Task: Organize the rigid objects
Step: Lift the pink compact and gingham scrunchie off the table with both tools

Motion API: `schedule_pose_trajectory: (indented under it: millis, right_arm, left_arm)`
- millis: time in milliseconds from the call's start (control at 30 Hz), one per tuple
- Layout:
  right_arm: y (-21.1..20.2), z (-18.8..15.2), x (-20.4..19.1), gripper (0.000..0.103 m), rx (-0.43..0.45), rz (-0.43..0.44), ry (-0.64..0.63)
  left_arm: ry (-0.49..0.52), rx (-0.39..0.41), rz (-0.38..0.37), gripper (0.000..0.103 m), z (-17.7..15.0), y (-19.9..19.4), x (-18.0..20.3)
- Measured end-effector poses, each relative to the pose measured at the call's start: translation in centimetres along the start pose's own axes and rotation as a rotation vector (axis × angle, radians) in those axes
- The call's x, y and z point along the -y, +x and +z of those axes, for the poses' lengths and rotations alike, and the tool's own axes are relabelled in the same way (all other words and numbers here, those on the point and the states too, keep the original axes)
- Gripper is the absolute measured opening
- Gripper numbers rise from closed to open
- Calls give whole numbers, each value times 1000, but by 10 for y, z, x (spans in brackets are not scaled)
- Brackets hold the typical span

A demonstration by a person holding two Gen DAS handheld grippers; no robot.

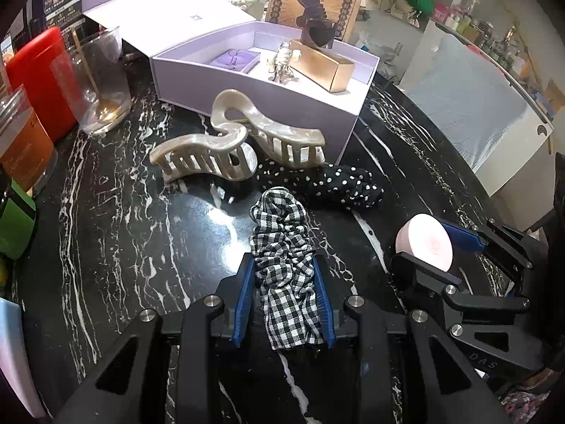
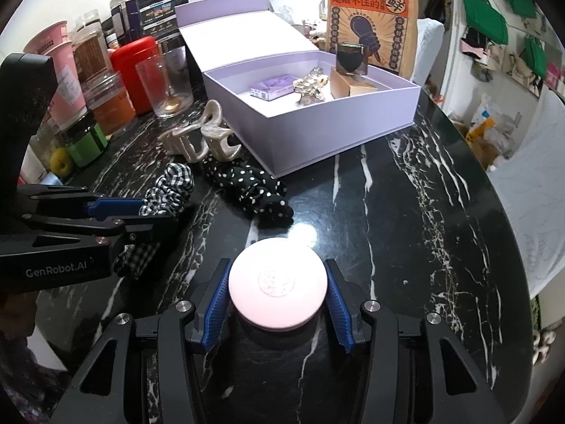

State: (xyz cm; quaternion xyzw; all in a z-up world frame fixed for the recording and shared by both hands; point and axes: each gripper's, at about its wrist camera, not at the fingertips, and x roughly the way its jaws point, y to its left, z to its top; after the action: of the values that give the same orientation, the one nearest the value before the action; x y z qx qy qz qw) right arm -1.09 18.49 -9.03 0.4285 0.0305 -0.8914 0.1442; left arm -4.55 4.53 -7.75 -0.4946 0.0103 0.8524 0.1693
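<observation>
left gripper [image 1: 284,296] clamped on black-white gingham fabric scrunchie [image 1: 282,247], right gripper [image 2: 277,296] pinching round pink plastic compact [image 2: 275,284] over black marble table [image 2: 406,219]. open lilac cardboard box [image 2: 317,130] sits at 12 o'clock from compact, pearly claw clip [image 2: 201,137] at 11.

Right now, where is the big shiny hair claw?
The pearly hair claw lies on the black marble table, just in front of the lilac box. The clear glass stands to its left and the polka-dot scrunchie touches its right end.
</observation>
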Motion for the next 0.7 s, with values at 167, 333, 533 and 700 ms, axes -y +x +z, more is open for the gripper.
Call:
schedule_pose_trajectory:
  millis: [167,333,533,700]
  right_arm:
    - [-6,0,0,50,12,10,5]
    - [-14,2,-2,50,30,12,-8]
    - [-26,9,-7,50,70,2,-38]
    - [-36,15,-8,50,94,8,-46]
  left_arm:
    - [11,17,7,32,1,-8,4]
    - [23,31,10,32,2,-16,9]
    - [42,62,12,32,6,-29,14]
    - [51,80,17,32,13,-36,16]
